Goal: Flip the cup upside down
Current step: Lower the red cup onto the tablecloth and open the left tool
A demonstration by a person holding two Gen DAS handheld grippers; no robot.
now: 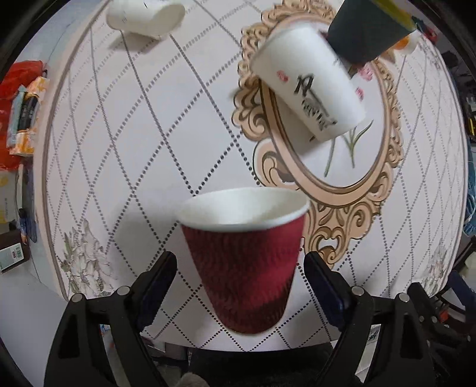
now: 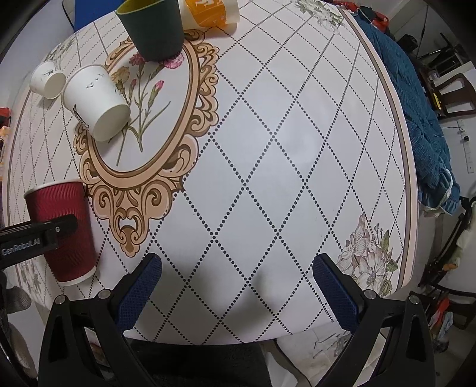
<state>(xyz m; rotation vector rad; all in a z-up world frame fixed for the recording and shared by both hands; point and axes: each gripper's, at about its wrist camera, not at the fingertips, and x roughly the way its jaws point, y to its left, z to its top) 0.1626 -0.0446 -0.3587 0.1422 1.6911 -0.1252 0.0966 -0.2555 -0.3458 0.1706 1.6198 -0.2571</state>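
A dark red ribbed paper cup (image 1: 247, 262) stands between the fingers of my left gripper (image 1: 241, 265), white rim up. The jaws are open, with a gap on each side of the cup. In the right wrist view the same red cup (image 2: 64, 229) stands near the table's left edge with the left gripper's finger (image 2: 44, 232) in front of it. My right gripper (image 2: 236, 268) is open and empty above bare tablecloth near the front edge.
A white printed paper cup (image 1: 309, 86) stands upside down on the ornate oval (image 1: 342, 184); it also shows in the right wrist view (image 2: 95, 101). A small white cup (image 2: 47, 79), a dark green cup (image 2: 151, 28) and an orange cup (image 2: 212, 12) stand further back. A blue cloth (image 2: 416, 119) hangs at the right edge.
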